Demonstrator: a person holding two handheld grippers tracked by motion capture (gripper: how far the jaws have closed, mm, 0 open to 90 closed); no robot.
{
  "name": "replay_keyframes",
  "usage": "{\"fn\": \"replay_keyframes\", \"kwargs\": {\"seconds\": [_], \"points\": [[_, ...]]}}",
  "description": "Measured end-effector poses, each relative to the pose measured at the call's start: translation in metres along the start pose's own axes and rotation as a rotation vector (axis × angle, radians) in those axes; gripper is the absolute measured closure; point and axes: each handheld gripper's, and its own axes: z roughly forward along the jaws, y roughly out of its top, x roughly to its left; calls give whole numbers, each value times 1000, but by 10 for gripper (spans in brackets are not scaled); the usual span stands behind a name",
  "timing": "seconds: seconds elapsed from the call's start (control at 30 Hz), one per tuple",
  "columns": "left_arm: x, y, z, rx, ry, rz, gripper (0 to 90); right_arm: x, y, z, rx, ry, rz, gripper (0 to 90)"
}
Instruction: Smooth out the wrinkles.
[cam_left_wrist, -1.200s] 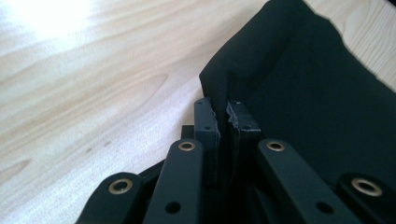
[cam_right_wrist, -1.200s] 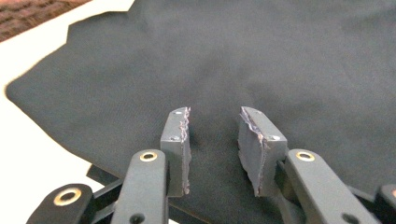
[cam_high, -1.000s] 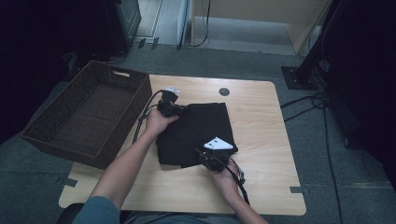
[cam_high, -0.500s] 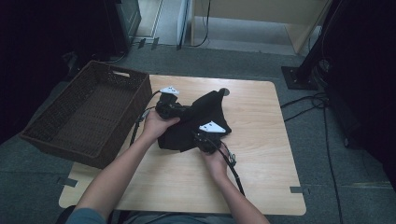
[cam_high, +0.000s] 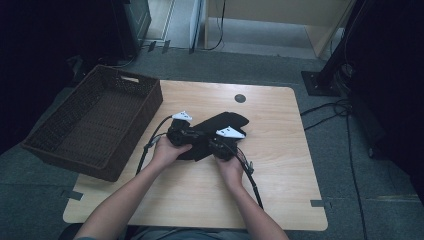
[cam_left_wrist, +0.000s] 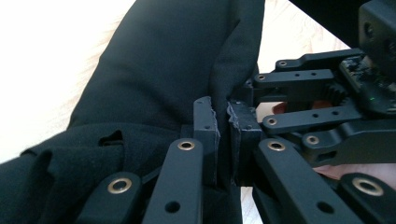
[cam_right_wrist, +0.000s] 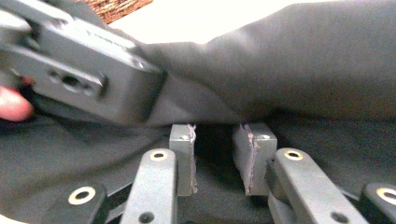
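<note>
No writing, label, brand, number or sign can be read anywhere here, not on the table, the basket, the dark cloth or either gripper.

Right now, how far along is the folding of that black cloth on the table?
Partly done: the black cloth is already bunched into a narrow fold on the table. In hand: the left gripper pinches a fold, while the right gripper has cloth between jaws showing a gap. Left: finishing the fold; the basket holds no cloth.
</note>
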Motion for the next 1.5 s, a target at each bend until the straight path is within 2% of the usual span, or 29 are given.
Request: {"fn": "replay_keyframes", "kwargs": {"seconds": [0.2, 0.23, 0.33, 0.37, 0.43, 0.47, 0.53, 0.6, 0.73, 0.77, 0.83, 0.87, 0.93, 1.03, 1.17, 1.2, 1.3, 1.33, 1.5], "points": [[1, -5, 4, -2, 25, 7, 836, -6, 2, -5, 32, 30, 11, 704], [1, -6, 6, 6, 34, 5, 836, -9, 3, -11, 58, 44, 25, 701], [0, -6, 7, 12, 44, 15, 830, -13, 6, -19, 77, 60, 52, 701], [-2, -5, 7, 13, 54, 17, 827, -17, 10, -29, 64, 74, 55, 715], [-4, -5, 7, 18, 60, 24, 826, -18, 12, -31, 57, 74, 56, 719], [-5, -4, 6, 22, 64, 22, 822, -24, 23, -44, 20, 68, 58, 728], [-5, -4, 6, 27, 65, 25, 817, -25, 26, -47, 11, 66, 57, 728], [-7, -3, 6, 26, 65, 23, 812, -29, 41, -51, -10, 48, 44, 727], [-8, -4, 5, 28, 59, 22, 792, -31, 52, -46, -26, 30, 43, 719], [-8, -4, 4, 30, 51, 16, 789, -31, 55, -38, -15, 17, 43, 706], [-8, -4, 3, 29, 43, 13, 784, -31, 55, -33, -9, 11, 36, 707], [-9, -4, 1, 29, 28, 5, 763, -32, 52, -23, 25, 11, 42, 706], [-9, -3, -3, 26, 9, -11, 728, -33, 46, -15, 74, 10, 46, 707], [-10, 1, -12, 20, 0, -27, 707, -32, 36, -12, 92, 11, 31, 709], [-11, 8, -24, 5, 4, -22, 688, -30, 31, -12, 86, 4, 6, 707], [-11, 15, -33, -12, 10, -22, 684, -30, 29, -13, 80, 0, -2, 706], [-9, 23, -42, -25, 18, -16, 675, -29, 28, -14, 82, -1, -5, 699], [-7, 30, -50, -40, 29, -14, 665, -28, 28, -15, 84, -1, -14, 694], [-1, 46, -61, -53, 53, -13, 663, -27, 27, -16, 86, 1, -21, 687]]}}
